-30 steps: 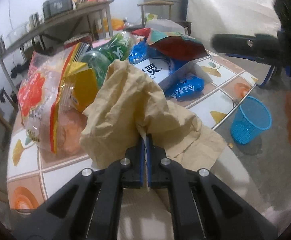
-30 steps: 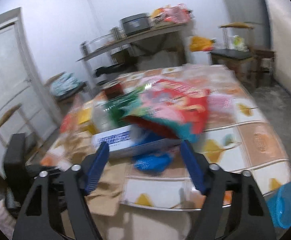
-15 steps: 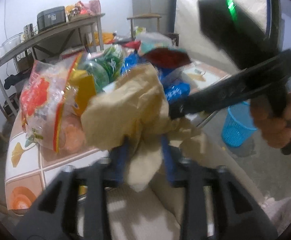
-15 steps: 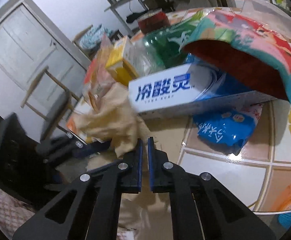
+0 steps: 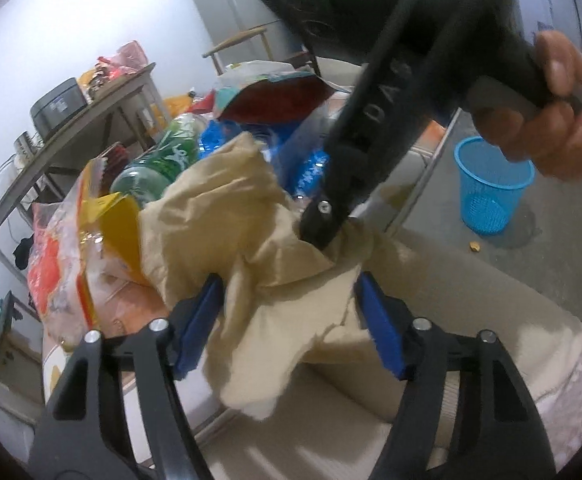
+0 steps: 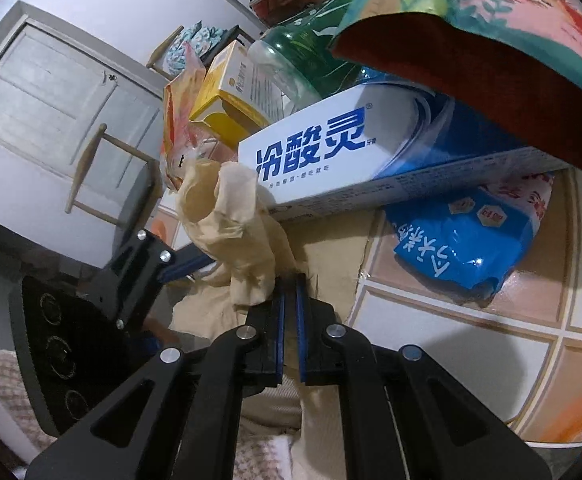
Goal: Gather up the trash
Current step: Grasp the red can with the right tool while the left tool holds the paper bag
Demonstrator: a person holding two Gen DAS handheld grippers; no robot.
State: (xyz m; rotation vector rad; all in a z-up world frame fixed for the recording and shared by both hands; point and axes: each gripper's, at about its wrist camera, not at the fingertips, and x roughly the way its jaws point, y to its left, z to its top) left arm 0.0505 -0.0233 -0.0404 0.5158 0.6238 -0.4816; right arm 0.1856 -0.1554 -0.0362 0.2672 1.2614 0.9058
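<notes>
The brown paper (image 5: 259,240) lies crumpled at the near edge of the table (image 6: 471,320), in front of the pile of packets, and it is passing from one claw to the other. The right gripper (image 6: 289,300) is clamped on the paper: in its own view the blue pads stand almost together, with a fold of paper rising just at their tips. In the left view its black tip bites into the top of the paper, coming down from the upper right.

The left gripper (image 5: 287,320) stands apart, and its jaws have just been opening. The paper hangs between the blue pads but they do not press on it (the lower flap droops free in the middle).

The relation that matters now is this: the basket (image 5: 491,188) stands on the floor to the right, beyond the table edge and well apart from the paper. The right hand (image 5: 547,116) is on that side and nearer to it, so I judge the paper will be carried rightward and down by this hand.

Some things are hard to make out. How much paper is truly inside the right pads cannot be seen. The right gripper's body is blurred in the left view. The basket's inside is not visible, and the basket is absent from the right view.
</notes>
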